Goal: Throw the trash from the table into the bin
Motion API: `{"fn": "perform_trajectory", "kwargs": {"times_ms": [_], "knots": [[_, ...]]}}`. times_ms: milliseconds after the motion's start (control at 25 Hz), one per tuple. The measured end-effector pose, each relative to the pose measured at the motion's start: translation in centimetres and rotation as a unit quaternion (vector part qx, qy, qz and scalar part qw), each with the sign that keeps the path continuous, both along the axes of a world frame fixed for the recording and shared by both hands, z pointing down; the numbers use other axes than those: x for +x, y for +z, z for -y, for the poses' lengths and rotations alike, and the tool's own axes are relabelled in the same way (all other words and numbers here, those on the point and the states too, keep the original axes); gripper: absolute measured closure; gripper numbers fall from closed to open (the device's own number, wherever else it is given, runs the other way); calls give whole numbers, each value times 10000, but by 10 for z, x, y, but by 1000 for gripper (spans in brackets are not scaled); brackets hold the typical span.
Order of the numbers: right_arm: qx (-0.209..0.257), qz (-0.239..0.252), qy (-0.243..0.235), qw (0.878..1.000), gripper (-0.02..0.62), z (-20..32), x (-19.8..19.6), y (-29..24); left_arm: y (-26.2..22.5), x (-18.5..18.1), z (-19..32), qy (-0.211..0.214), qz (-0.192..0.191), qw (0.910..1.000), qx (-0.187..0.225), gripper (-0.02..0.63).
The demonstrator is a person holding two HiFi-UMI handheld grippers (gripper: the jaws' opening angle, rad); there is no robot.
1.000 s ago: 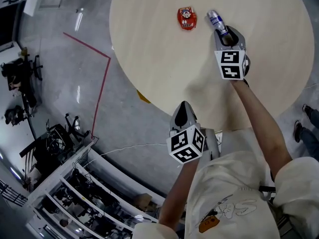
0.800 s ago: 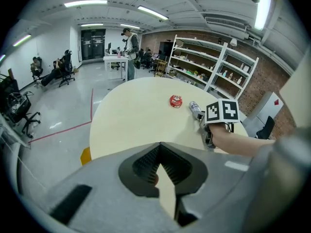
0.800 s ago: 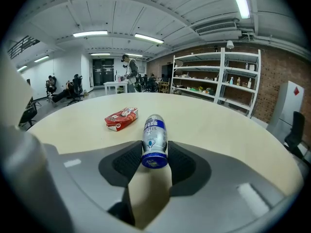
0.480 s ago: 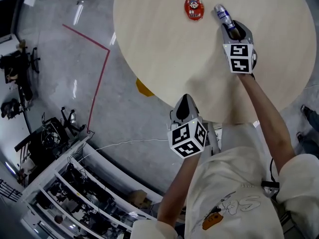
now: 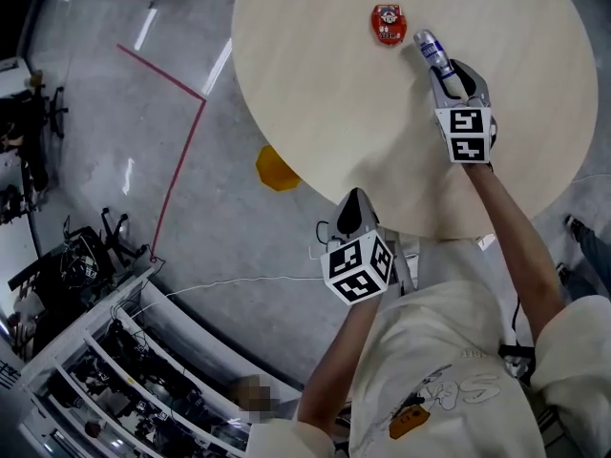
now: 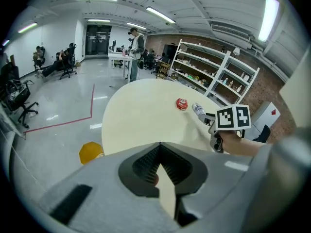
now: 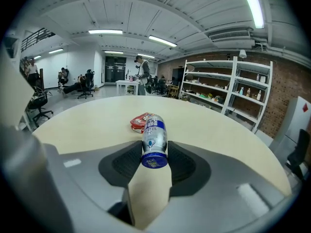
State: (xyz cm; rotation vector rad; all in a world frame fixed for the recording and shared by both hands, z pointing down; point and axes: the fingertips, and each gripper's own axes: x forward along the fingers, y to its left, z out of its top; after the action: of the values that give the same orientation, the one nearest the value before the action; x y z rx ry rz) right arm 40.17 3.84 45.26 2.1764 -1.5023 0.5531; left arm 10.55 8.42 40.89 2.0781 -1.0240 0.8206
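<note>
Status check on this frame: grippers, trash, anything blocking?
Left gripper shut, empty, near table edge. Right gripper shut on bottle. Red wrapper on table beside it. Nothing in the way.

Right gripper [image 7: 154, 148] jaws clamp silver-blue bottle [image 7: 154, 134]; red packet [image 7: 138, 123] behind on table [image 7: 218, 130].

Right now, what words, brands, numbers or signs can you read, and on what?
None reads clearly.
On the bottle in the right tool: blue-and-white label, print blurred.
On the red packet: print too small.
On the marker cubes: square patterns only, no words.
On the shirt: outlined letters, unreadable.
</note>
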Motion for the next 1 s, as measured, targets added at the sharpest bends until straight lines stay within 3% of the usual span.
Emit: {"fn": "perform_trajectory", "kwargs": {"times_ms": [120, 480, 800, 1000], "knots": [[-69, -114, -177, 9998, 423, 7, -22, 0, 8, -21, 10, -64, -215, 9997, -58, 600], [-104, -124, -915, 9957, 423, 51, -127, -5, 17, -113, 40, -575, -164, 9982, -94, 600], [-128, -104, -1640, 9863, 423, 104, -250, 3, 47, -219, 63, -1140, -105, 9933, -166, 600], [-205, -147, -2188, 9754, 423, 117, -300, 1, 49, -255, 68, -1582, -179, 9870, -206, 600]]}}
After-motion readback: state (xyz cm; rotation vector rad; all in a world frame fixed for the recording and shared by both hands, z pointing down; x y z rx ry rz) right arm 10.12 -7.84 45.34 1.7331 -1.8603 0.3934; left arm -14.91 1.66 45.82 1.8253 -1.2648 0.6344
